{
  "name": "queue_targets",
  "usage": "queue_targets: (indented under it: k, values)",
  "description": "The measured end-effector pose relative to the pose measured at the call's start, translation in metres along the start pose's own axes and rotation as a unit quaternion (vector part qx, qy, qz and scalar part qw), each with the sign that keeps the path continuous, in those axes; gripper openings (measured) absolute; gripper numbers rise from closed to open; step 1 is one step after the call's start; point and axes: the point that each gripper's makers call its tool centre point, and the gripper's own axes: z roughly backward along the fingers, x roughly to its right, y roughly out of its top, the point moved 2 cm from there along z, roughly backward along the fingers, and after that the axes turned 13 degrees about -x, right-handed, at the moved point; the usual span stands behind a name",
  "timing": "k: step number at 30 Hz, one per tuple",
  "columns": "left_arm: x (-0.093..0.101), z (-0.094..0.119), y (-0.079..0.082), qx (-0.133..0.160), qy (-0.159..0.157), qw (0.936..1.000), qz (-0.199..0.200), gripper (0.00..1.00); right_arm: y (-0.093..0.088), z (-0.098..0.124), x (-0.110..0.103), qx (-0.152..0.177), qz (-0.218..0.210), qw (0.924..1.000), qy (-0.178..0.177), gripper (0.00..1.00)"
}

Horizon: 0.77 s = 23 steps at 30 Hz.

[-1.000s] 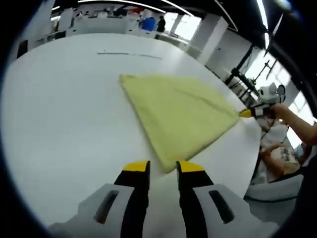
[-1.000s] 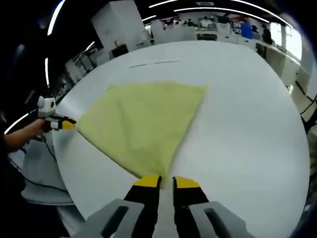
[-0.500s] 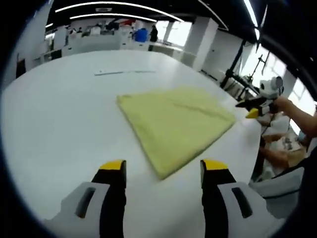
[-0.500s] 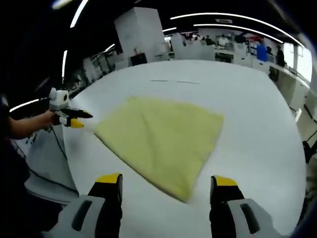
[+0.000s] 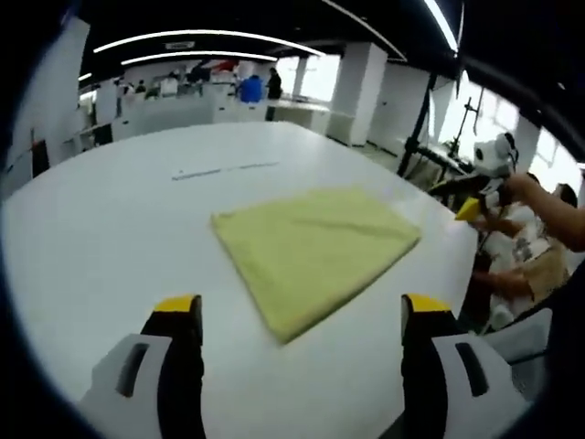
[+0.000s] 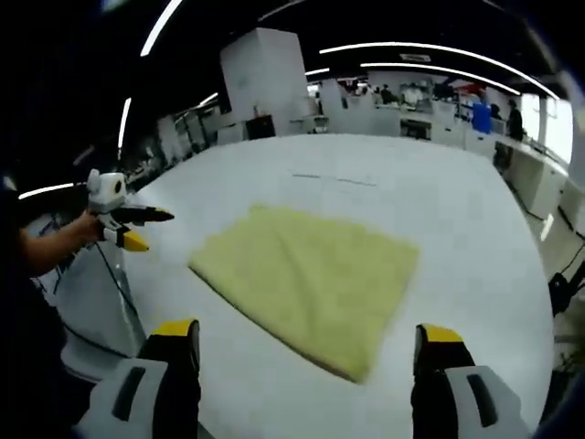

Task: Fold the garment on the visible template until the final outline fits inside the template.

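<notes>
A folded yellow garment (image 5: 311,245) lies flat on the white table (image 5: 110,238), a compact four-sided shape. In the left gripper view my left gripper (image 5: 302,315) is open, lifted back from the garment's near corner, jaws wide apart with nothing between them. The right gripper (image 5: 466,199) shows at the far right of that view in a hand, beyond the garment's right corner. In the right gripper view the garment (image 6: 311,279) lies ahead of my open right gripper (image 6: 306,343); the left gripper (image 6: 128,224) is held at the left, off the cloth.
A thin dark line (image 5: 215,169) is marked on the table beyond the garment, also the line (image 6: 334,179). A person's arm (image 5: 548,215) reaches in at the right. The table edge (image 6: 137,311) runs near the garment's left corner. Desks and people stand far behind.
Both grippers let go of the garment's corners, opened wide and drew back and up. The garment now lies flat and untouched.
</notes>
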Motion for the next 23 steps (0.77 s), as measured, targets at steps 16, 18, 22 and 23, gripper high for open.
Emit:
queue_targets:
  k: [16, 18, 22, 23]
  values:
    - [0.002, 0.007, 0.003, 0.004, 0.015, 0.9994, -0.030, 0.99, 0.013, 0.005, -0.017, 0.047, 0.025, 0.9985, -0.008, 0.99]
    - [0.001, 0.007, 0.003, 0.008, 0.016, 0.9995, -0.028, 0.99, 0.013, 0.005, -0.018, 0.050, 0.026, 0.9984, -0.006, 0.99]
    - [0.001, 0.009, 0.003, 0.015, 0.017, 0.9995, -0.021, 0.99, 0.013, 0.004, -0.018, 0.053, 0.025, 0.9983, -0.006, 0.99]
    - [0.001, 0.009, 0.003, 0.016, 0.018, 0.9995, -0.020, 0.99, 0.013, 0.005, -0.019, 0.054, 0.024, 0.9982, -0.005, 0.99]
